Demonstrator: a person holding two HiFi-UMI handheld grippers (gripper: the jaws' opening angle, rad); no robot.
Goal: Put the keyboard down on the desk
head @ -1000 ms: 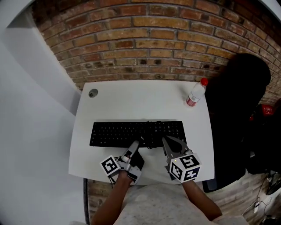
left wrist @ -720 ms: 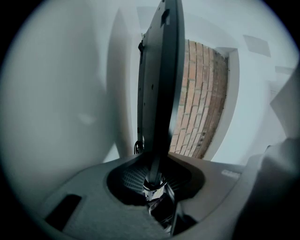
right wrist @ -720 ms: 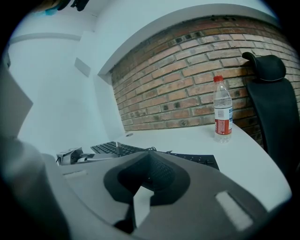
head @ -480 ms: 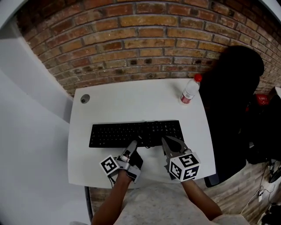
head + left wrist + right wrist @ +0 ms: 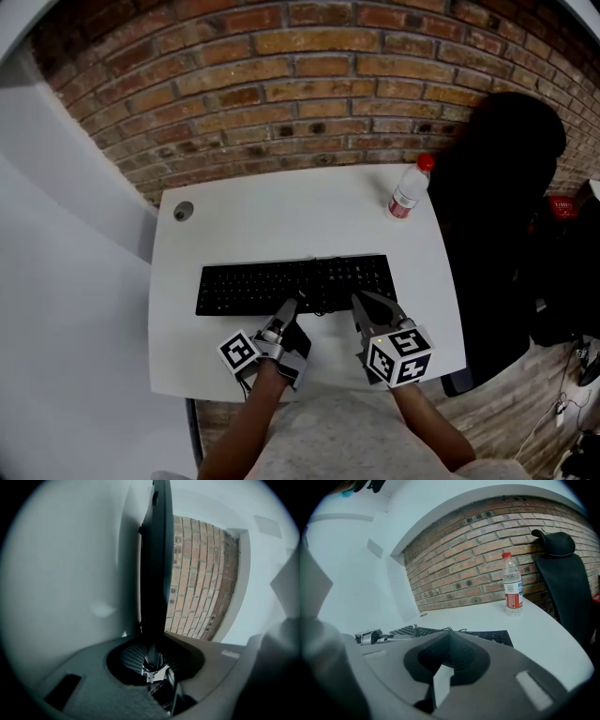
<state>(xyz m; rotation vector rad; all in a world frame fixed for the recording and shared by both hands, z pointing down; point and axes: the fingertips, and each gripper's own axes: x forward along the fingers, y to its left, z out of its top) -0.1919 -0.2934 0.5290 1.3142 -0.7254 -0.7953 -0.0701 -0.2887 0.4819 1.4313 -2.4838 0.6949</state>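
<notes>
The black keyboard [image 5: 295, 284] lies at the middle of the white desk [image 5: 281, 220]. My left gripper [image 5: 288, 306] pinches its near edge. My right gripper [image 5: 362, 300] sits just beside, jaws together and empty. At two o'clock stands a red-capped water bottle [image 5: 406, 195], its label unreadable.

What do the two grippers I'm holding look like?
The left gripper has slim silver-grey jaws on a black body. The right gripper is a broader, dark grey wedge. Both carry white cubes printed with black square markers. No sleeves cover the forearms.
</notes>
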